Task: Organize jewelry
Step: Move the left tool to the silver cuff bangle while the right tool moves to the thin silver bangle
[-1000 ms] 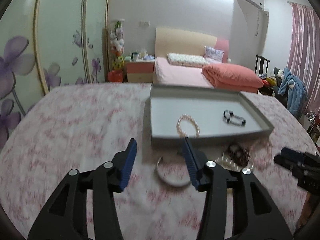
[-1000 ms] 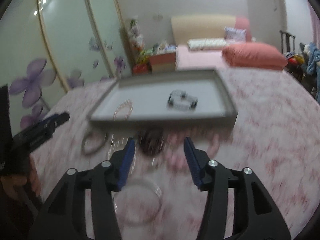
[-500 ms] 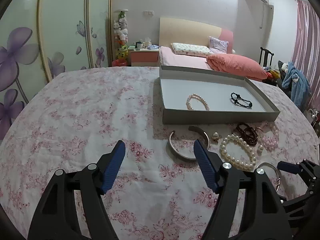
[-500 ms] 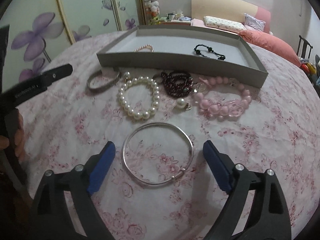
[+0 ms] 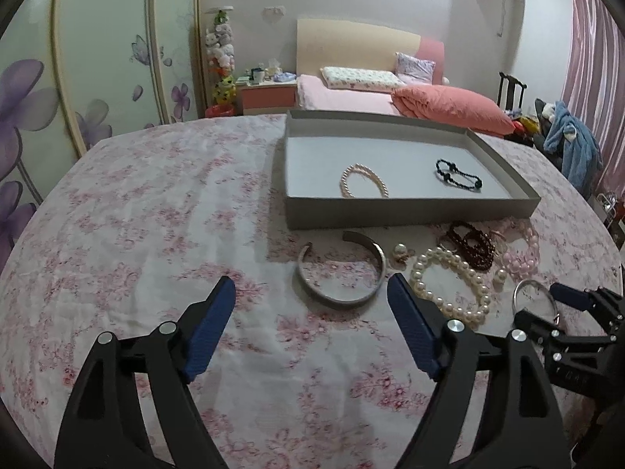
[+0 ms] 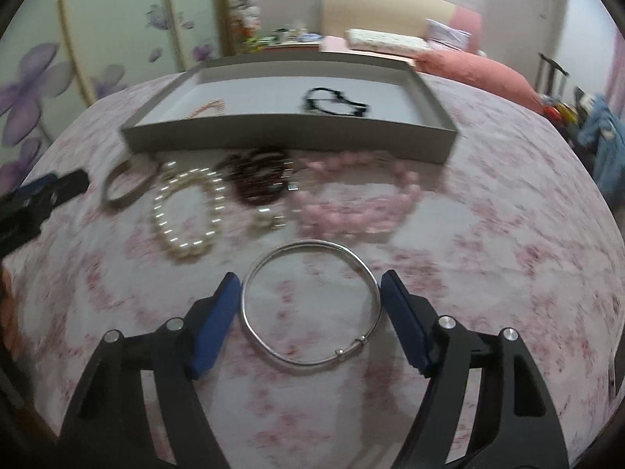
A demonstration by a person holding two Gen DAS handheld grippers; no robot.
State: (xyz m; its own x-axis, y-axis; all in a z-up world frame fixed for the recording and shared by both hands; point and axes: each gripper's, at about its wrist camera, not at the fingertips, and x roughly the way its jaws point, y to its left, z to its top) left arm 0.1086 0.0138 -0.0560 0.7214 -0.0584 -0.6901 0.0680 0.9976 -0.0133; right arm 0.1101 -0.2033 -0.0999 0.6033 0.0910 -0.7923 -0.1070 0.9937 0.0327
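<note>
A grey tray (image 5: 410,217) (image 6: 289,133) lies on the floral cloth and holds a small pearl bracelet (image 5: 364,181) and a black bead bracelet (image 5: 458,174). In front of it lie a silver cuff (image 5: 343,269) (image 6: 127,185), a large pearl bracelet (image 5: 453,281) (image 6: 187,211), dark red beads (image 5: 470,243) (image 6: 256,179), pink beads (image 6: 351,203) and a thin silver bangle (image 6: 310,305) (image 5: 529,293). My left gripper (image 5: 311,297) is open, just short of the cuff. My right gripper (image 6: 310,293) is open, with a finger on either side of the bangle.
A small pearl earring (image 5: 400,251) lies between the cuff and the large pearls. The table's round edge curves on the left and right. A bed (image 5: 390,93), a wardrobe with purple flowers (image 5: 58,97) and a chair with clothes (image 5: 570,144) stand behind.
My right gripper has moved forward and down until its fingers straddle the silver bangle. My left gripper has come a little closer to the cuff. Both opened wide since a second ago.
</note>
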